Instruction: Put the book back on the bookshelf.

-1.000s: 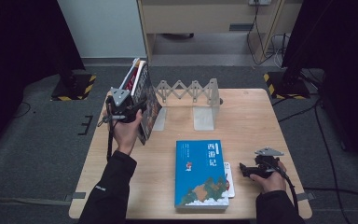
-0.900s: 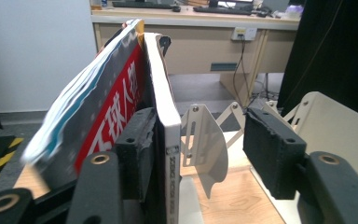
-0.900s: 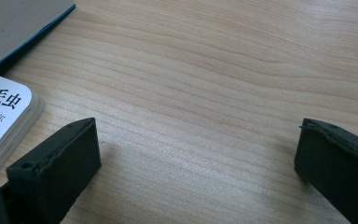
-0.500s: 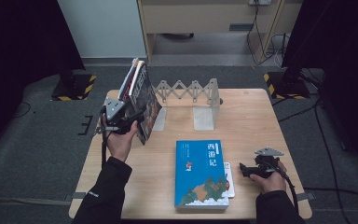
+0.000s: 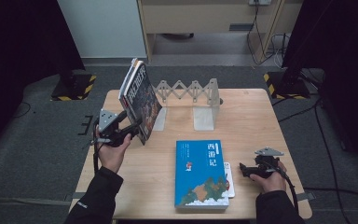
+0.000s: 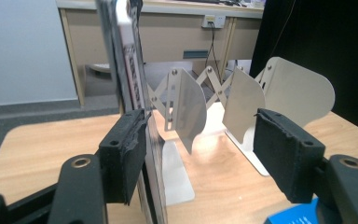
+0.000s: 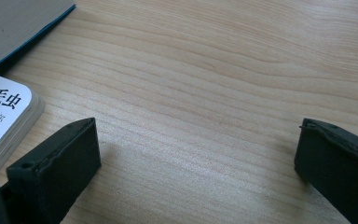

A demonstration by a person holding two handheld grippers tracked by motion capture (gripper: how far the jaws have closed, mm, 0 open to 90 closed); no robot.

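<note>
Nearest me, the right claw rested low on the counter by the front edge, jaws spread wide w/ nothing btwn them but bare wood. It sat just right of a small white book that poked out from under the big blue book, which lay flat, cover up, near the front middle. That hand looked parked, prob. waiting its turn at the flat pile.

Further back on the left side, the left claw was at the dark book, which stood on its bottom edge and leaned, top tipped toward the left edge of the counter. In the left gripper view the jaws stood well apart: one pad lay against the book's face, the other hung free out to the side. So it was steadying or nudging, not pinching. Whether that pad truly pressed the cover or just sat beside it, I couldn't say for sure from that angle.

Behind it stood the folding book rack, its scissor arms stretched out and its pale upright plates facing the claw. The dark book sat at the rack's left end, touching or nearly so, prob. so it could be stood up in a slot.
</note>
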